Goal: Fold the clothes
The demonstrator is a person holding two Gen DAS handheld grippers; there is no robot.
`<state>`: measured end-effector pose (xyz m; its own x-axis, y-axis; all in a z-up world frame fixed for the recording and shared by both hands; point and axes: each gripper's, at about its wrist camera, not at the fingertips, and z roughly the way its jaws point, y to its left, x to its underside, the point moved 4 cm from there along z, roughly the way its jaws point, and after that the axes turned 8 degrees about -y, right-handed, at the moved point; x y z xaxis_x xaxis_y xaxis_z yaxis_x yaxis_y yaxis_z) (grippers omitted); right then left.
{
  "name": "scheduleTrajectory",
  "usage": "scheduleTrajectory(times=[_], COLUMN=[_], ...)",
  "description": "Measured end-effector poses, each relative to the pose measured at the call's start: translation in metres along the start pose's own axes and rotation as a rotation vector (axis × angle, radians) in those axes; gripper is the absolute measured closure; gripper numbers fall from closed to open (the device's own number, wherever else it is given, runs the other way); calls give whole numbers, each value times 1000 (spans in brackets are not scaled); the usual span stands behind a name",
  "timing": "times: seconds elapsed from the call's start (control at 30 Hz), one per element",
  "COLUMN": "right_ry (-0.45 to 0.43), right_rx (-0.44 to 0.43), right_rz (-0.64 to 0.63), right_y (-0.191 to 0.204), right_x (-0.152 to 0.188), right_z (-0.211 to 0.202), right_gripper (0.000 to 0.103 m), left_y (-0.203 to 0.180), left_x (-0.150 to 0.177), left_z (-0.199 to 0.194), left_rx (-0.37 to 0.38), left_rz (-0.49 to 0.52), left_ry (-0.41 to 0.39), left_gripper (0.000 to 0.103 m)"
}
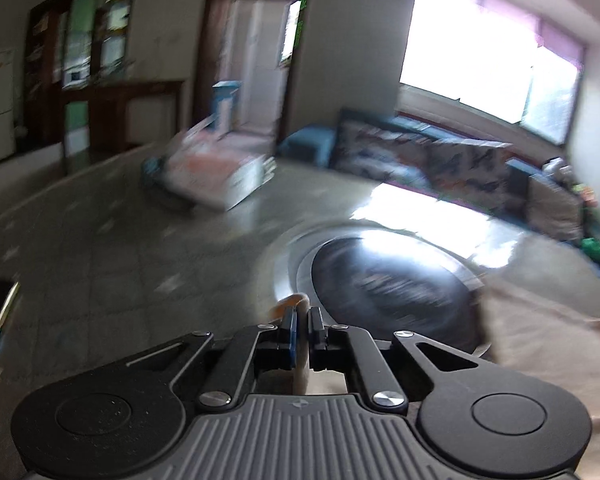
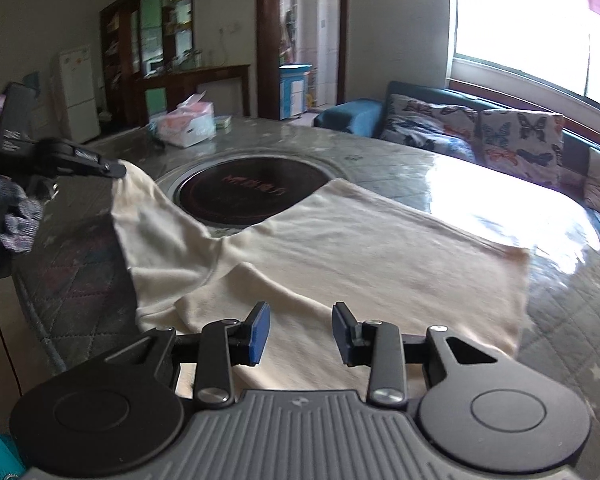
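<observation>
A cream garment (image 2: 340,248) lies spread on the round table (image 2: 572,320); its left part is lifted into the air. My left gripper (image 1: 302,334) is shut on an edge of that garment (image 1: 540,344), with cloth pinched between its pads. It also shows in the right wrist view (image 2: 112,170), holding the raised corner above the table's left side. My right gripper (image 2: 301,330) is open and empty, low over the near edge of the garment. The left wrist view is blurred by motion.
A round black hotplate (image 2: 252,196) is set in the middle of the table, partly covered by the garment. A tissue box (image 2: 188,124) stands at the table's far side. A sofa with butterfly cushions (image 2: 500,136) runs along the right under the window.
</observation>
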<state>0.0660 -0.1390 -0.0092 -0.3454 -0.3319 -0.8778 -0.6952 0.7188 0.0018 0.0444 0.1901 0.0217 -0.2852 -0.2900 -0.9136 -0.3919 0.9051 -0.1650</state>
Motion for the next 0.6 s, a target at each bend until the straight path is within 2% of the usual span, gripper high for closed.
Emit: scheduleTrajectory(times=[0.17,0.33,0.43,0.6], right_ry=[-32,-70,-85,-88], right_rx=[48,97,126,178], right_rz=[43,93,124,169], right_y=[-19,-40,-51,-70], right_x=[5,12,17,31], right_z=[-18,-39,-49,-63], right_gripper=[69,69,69,69], left_y=[-64,-131,-170,-222], left_x=[-17,-17,-7,24], left_z=[-26,-50,-62,-66], left_rx=[186,383,498,633], left_rz=[57,121,164,245], left_ry=[-47,-60,-54,10], left_gripper=[98,98,97,97])
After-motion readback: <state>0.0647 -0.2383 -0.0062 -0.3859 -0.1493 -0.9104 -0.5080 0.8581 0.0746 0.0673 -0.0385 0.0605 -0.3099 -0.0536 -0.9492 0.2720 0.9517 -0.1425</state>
